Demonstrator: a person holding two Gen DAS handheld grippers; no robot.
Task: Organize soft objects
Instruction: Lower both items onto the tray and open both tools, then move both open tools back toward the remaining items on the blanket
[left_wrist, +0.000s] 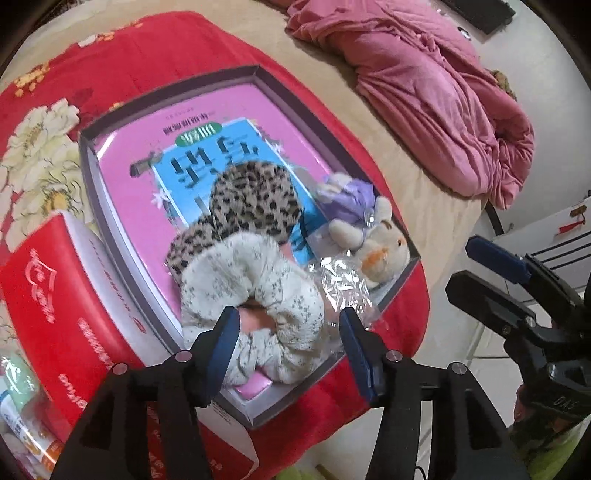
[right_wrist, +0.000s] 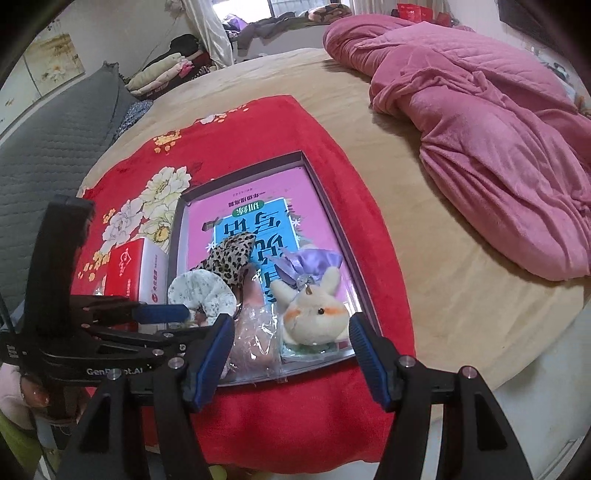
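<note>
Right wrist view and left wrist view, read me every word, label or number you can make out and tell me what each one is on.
"GenR...ot.AI", partly hidden: on the left gripper body, in the right wrist view.
"DAS": on the right gripper body, in the left wrist view.
Large Chinese characters, upside down: on the blue book in the tray; not legible to me.
White print and logo on the red box: too blurred to read.
</note>
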